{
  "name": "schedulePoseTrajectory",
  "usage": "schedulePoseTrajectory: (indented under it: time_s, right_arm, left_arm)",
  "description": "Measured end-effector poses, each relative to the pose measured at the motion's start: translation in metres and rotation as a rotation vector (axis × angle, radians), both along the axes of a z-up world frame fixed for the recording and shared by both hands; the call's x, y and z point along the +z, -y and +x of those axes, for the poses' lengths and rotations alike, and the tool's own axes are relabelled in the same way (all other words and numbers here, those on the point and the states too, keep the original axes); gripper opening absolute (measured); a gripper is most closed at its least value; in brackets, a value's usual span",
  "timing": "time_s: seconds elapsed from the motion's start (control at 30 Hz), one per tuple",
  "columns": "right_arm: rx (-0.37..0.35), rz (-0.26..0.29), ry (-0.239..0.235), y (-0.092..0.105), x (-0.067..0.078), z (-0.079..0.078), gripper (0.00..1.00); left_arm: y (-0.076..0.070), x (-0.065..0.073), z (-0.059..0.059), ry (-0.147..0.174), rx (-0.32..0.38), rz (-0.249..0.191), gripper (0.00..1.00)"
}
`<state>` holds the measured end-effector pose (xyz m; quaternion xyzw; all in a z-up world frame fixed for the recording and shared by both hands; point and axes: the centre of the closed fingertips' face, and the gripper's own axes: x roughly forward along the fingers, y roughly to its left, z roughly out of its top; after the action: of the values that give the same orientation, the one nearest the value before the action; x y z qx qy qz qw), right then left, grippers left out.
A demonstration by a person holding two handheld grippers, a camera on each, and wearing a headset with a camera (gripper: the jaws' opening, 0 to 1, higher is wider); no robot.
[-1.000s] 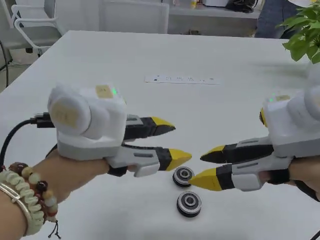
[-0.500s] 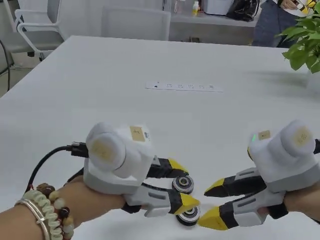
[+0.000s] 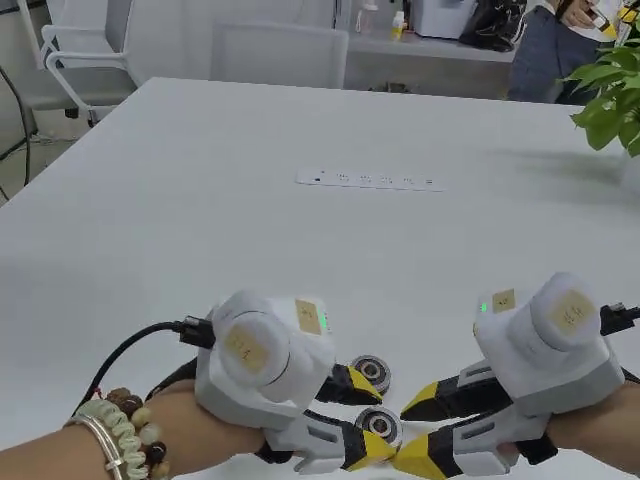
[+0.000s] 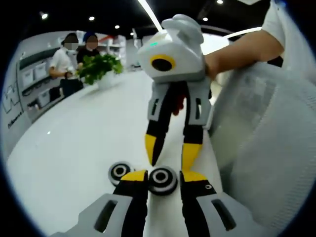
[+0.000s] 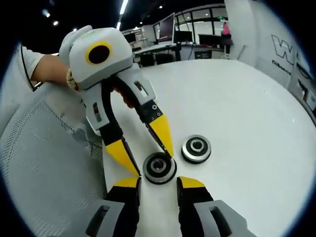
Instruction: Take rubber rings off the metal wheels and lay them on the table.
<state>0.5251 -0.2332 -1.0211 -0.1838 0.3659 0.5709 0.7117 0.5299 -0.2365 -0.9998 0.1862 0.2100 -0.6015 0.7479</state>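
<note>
Rubber ring [image 5: 159, 180] likely stretches but clings, so pinch its outer edge; your left hand-held gripper [image 4: 164, 176] and right hand-held gripper [image 5: 158, 184] sit beside it, narrowly parted.

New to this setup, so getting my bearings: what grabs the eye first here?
Two white, yellow-tipped grippers, the left gripper and right gripper, meet tip to tip low in the head view, both open at one black-ringed metal wheel. A second wheel lies just beyond on the white table.

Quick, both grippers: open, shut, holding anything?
Left gripper: open, jaws either side of the near wheel, not clamped on it.
Right gripper: open, holding nothing, tips just short of that wheel.
</note>
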Motion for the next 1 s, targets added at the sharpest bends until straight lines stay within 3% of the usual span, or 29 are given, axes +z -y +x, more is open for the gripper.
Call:
schedulePoseTrajectory:
  time_s: [0.23, 0.57, 0.87, 1.0]
  right_arm:
    - [-0.003, -0.005, -0.006, 0.0001, -0.0024, 0.0009, 0.26]
    - [0.001, -0.015, -0.011, 0.0016, -0.0059, 0.0000, 0.26]
    - [-0.017, 0.004, -0.014, 0.0000, -0.0042, 0.0024, 0.26]
    - [-0.037, 0.034, -0.025, -0.0033, -0.0036, 0.0044, 0.25]
  left_arm:
    - [-0.0015, -0.0062, 0.0021, -0.016, 0.021, 0.005, 0.23]
    - [-0.0022, -0.0045, 0.0051, -0.048, 0.045, -0.026, 0.21]
    - [-0.0030, -0.0051, 0.0069, -0.029, 0.045, -0.030, 0.17]
    - [-0.0044, -0.0060, 0.0075, -0.025, 0.039, -0.054, 0.17]
